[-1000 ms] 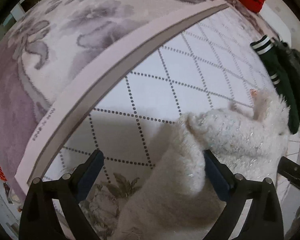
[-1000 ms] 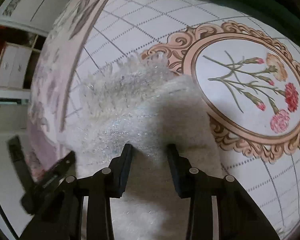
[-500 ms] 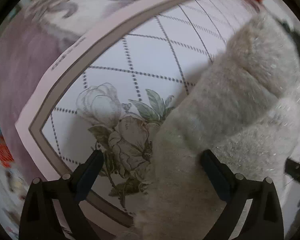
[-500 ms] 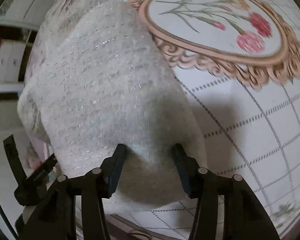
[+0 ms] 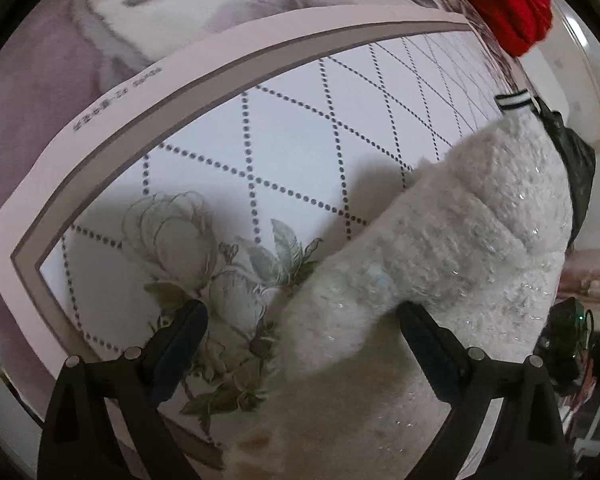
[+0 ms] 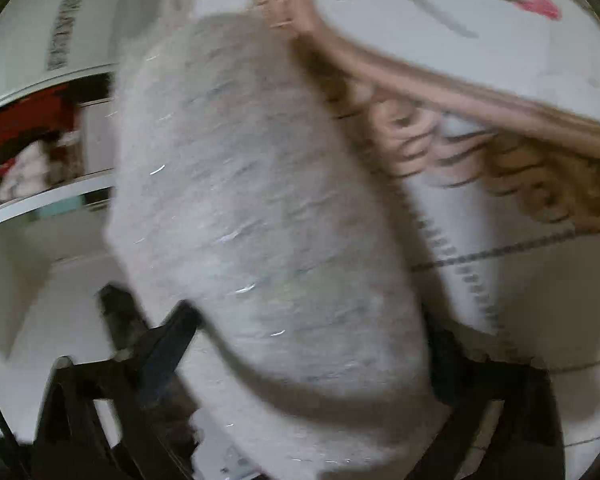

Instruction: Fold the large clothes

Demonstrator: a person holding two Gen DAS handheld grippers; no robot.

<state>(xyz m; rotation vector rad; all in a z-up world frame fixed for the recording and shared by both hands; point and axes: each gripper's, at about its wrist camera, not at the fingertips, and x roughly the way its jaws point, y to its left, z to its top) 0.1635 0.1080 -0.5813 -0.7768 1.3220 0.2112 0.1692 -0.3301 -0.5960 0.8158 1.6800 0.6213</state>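
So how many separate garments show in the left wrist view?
3, perhaps more hidden: the fluffy white sparkly sweater in the foreground, a red knitted garment at top right, and a dark green garment with white-striped cuff behind the sweater.

Right gripper fingers, narrow on the fluffy white sweater a second ago, now spread wide; view blurred, medallion shifted to upper right. In the left view the sweater rose from lower right, now covering the green garment.
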